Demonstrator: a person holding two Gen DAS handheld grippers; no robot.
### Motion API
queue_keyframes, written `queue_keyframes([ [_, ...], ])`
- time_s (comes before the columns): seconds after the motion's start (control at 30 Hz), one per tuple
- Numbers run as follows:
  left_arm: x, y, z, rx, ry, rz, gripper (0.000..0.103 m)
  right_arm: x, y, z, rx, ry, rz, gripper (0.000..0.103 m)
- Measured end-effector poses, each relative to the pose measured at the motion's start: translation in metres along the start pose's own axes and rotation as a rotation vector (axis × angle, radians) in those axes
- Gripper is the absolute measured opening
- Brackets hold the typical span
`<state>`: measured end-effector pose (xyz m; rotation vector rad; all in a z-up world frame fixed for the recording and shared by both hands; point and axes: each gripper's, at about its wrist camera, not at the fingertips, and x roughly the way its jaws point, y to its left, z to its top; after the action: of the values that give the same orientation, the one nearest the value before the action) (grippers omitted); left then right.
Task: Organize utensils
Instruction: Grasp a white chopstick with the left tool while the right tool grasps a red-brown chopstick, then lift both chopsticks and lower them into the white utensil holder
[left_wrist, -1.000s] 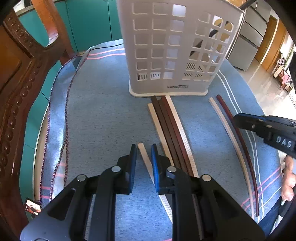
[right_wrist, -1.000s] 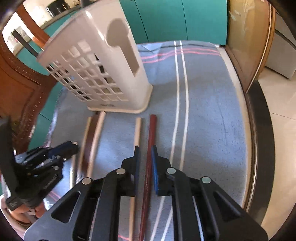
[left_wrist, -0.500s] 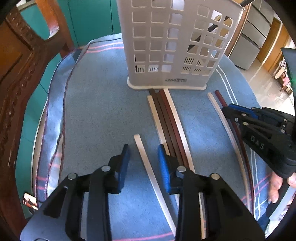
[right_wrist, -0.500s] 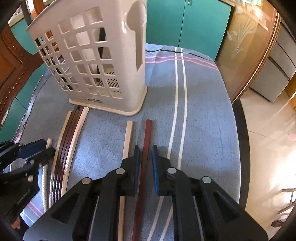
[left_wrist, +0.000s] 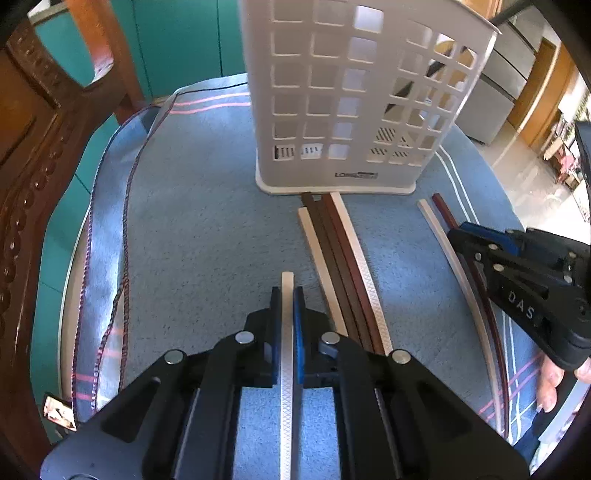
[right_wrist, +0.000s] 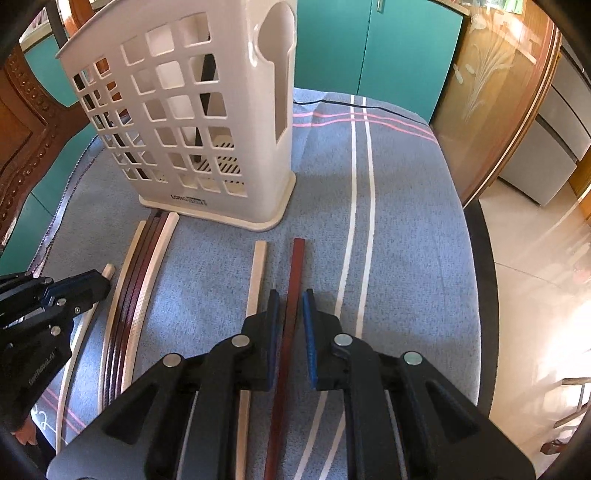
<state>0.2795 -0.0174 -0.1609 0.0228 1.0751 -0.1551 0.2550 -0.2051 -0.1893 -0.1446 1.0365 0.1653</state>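
Observation:
A white lattice utensil basket (left_wrist: 354, 99) stands on the blue cloth; it also shows in the right wrist view (right_wrist: 199, 122). My left gripper (left_wrist: 287, 295) is shut on a white chopstick (left_wrist: 287, 354) that runs back between its jaws. Several white and dark brown chopsticks (left_wrist: 340, 266) lie bunched in front of the basket. My right gripper (right_wrist: 290, 299) is open and straddles a dark red chopstick (right_wrist: 293, 295) lying on the cloth, with a white chopstick (right_wrist: 256, 277) just to its left.
A carved wooden chair (left_wrist: 33, 155) stands at the left edge of the table. The blue striped cloth (right_wrist: 399, 229) covers the round table, whose edge drops off at the right. Teal cabinets (right_wrist: 369, 48) stand behind.
My left gripper was open around the lone white chopstick and has shut on it. My right gripper has opened a little over the dark red chopstick.

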Motion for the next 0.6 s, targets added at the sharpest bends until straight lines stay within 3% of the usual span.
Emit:
queue_keyframes([
  [0.13,0.001,-0.005,-0.001,0.026,-0.001,0.054,0.012,-0.001,-0.004,-0.001,0.004,0.001,0.01,0.015],
  [0.27,0.0,-0.01,-0.002,0.035,0.001,0.131,0.033,0.001,-0.005,0.001,-0.003,-0.001,-0.015,0.023],
  [0.3,0.0,-0.009,-0.002,0.028,0.003,0.137,0.034,0.002,-0.004,0.001,-0.005,-0.002,-0.024,0.025],
  [0.37,0.0,-0.01,-0.002,0.03,0.005,0.136,0.034,0.003,-0.003,0.002,-0.008,-0.001,-0.034,0.025],
  [0.47,0.0,-0.015,-0.002,0.048,0.004,0.116,0.021,0.003,-0.001,0.003,-0.013,0.004,-0.035,0.024],
  [0.6,-0.001,-0.018,-0.002,0.065,0.001,0.098,0.008,0.003,0.0,0.004,-0.004,0.004,0.005,0.011],
])
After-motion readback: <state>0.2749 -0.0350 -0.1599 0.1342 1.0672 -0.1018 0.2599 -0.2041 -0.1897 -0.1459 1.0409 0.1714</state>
